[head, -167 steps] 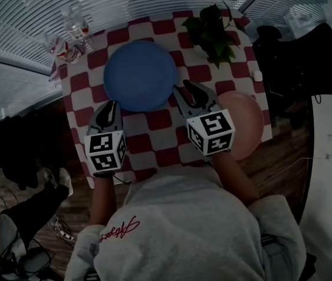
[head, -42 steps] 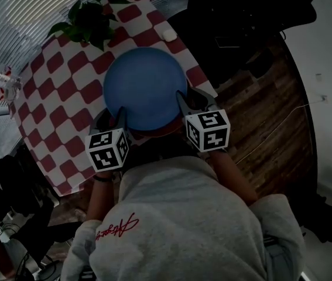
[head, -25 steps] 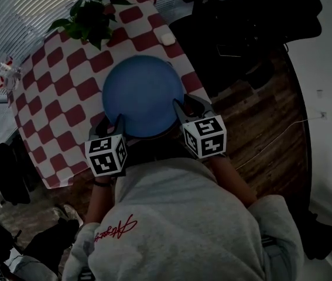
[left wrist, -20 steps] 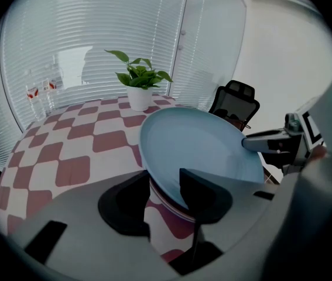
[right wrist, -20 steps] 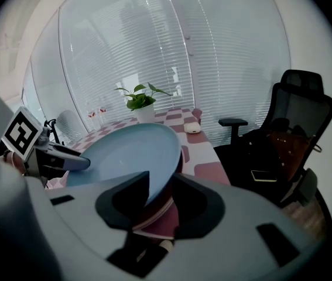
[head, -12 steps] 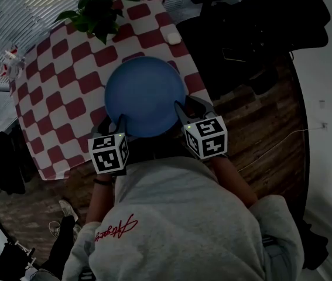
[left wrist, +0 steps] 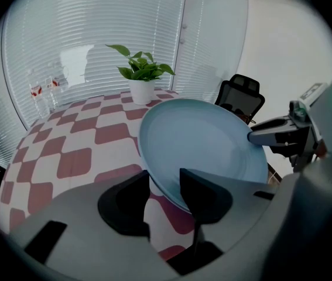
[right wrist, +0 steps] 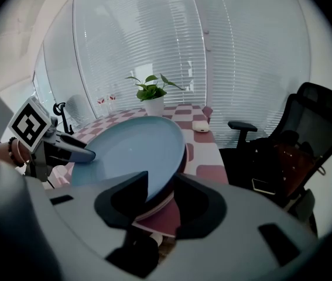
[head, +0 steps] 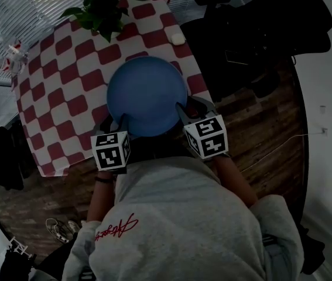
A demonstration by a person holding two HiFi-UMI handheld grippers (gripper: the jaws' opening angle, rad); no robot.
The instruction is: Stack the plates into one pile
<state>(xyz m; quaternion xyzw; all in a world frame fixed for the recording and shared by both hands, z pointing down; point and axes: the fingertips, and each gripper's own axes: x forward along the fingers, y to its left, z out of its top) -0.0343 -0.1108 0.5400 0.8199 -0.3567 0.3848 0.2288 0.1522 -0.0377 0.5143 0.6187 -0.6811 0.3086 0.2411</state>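
A blue plate [head: 147, 95] sits at the near right edge of the checked table [head: 66, 92], on top of a pink plate [right wrist: 157, 215] whose rim shows just under it. My left gripper [head: 117, 122] is shut on the blue plate's near left rim [left wrist: 164, 192], one finger above it and one below. My right gripper [head: 188, 107] straddles the near right rim [right wrist: 160, 195]. Its jaws have just been opening, and the rim lies loose between them. Each gripper shows in the other's view: the right [left wrist: 283, 133], the left [right wrist: 54, 142].
A potted plant [head: 98, 13] stands at the table's far side, with a small white object [head: 178, 38] near the right edge and glasses [head: 13, 57] at the far left. A black office chair [head: 253, 22] stands right of the table. Shoes [head: 60, 227] lie on the wooden floor.
Since the oldest frame the blue plate has gone from the table's middle onto the pink plate. Over the last second plate and grippers kept their place; only the head view shifted.
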